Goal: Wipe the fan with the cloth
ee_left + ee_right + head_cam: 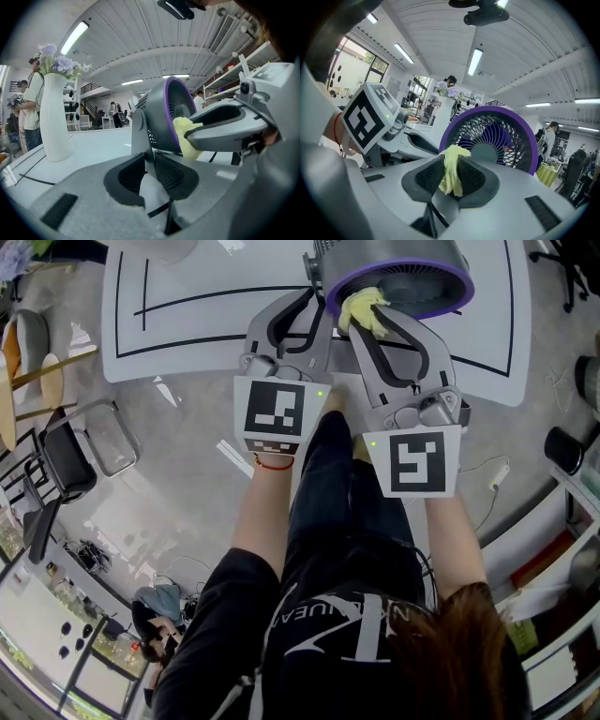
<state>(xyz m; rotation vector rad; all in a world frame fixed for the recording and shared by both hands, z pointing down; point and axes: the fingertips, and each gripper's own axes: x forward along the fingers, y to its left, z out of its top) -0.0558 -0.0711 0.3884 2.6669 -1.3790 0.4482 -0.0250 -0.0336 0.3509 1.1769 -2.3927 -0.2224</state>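
Note:
The grey fan [403, 277] with a purple front ring stands on the white table [187, 324], right in front of both grippers. My right gripper [375, 307] is shut on a yellow cloth [361, 310] and holds it against the ring's lower left rim. In the right gripper view the cloth [452, 171] bunches between the pads, in front of the fan's grille [497, 136]. My left gripper [314, 292] reaches the fan's left side. In the left gripper view its jaws [146, 161] close on the fan's grey upright stand [139, 136], beside the cloth [185, 136].
A tall white vase [54, 117] with purple flowers stands on the table to the left of the fan. Black lines mark the tabletop. A black chair [66, 451] sits on the floor at the left. Shelves line the right side, and people stand far behind.

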